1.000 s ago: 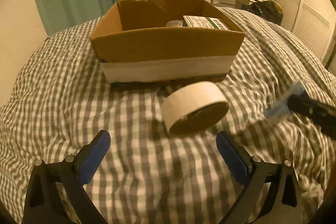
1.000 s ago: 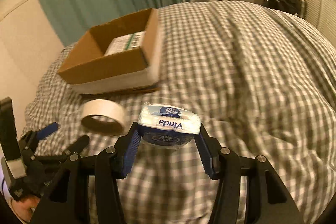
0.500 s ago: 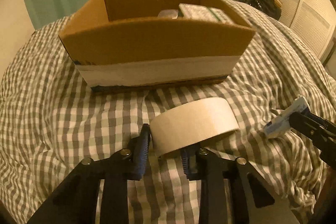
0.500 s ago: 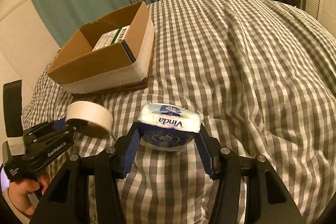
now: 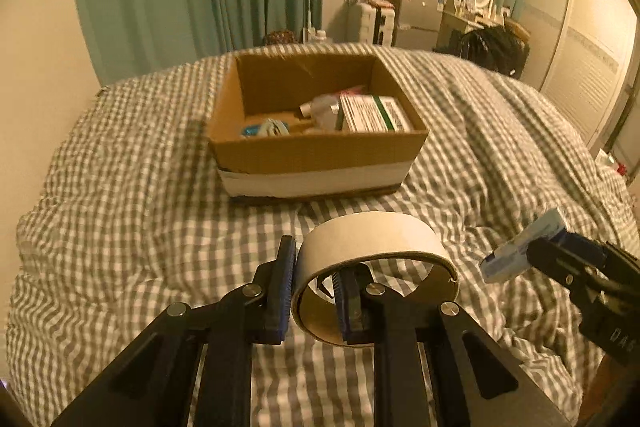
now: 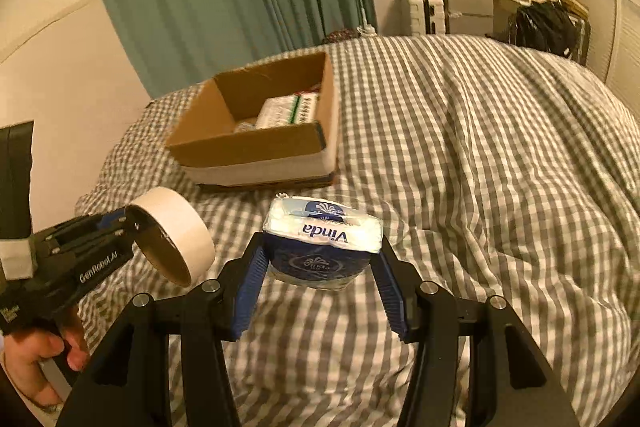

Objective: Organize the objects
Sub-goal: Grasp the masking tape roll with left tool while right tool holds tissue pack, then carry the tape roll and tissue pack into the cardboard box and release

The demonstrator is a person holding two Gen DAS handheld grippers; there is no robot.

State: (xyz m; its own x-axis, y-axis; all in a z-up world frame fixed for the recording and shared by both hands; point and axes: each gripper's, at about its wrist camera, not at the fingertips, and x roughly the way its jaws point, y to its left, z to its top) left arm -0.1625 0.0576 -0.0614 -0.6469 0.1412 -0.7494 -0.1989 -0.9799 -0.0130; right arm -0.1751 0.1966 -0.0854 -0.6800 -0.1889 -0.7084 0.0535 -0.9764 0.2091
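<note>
Both grippers are carrying something toward the box (image 5: pixel 316 151), which is sitting on the checked duvet (image 5: pixel 120 211) with its top open. The left gripper (image 5: pixel 314 291) is pinching the wall of the tape roll (image 5: pixel 372 247), one finger outside the ring and the other inside it, and the roll is hanging clear of the duvet in front of the box's near wall. The right gripper (image 6: pixel 320 267) is squeezing a Vinda tissue pack (image 6: pixel 322 239) between its blue pads, also held in the air, near the box's right front corner. Inside the box a green-and-white carton (image 5: pixel 374 113) is lying at the right, with a clear wrapped item and a small blue one beside it; the left part of the floor is looking mostly bare. The step in hand seems to be the carry: both things are gripped and lifted, neither is over the opening yet. The next move probably calls for raising the roll above the near wall, bringing it forward over the free left area, and only then letting the fingers part, since the inner finger has to slide out of the ring without dragging it. The pack would likely suit the remaining gap, and the two grippers are needing to stay apart over the opening so they are not colliding.
</note>
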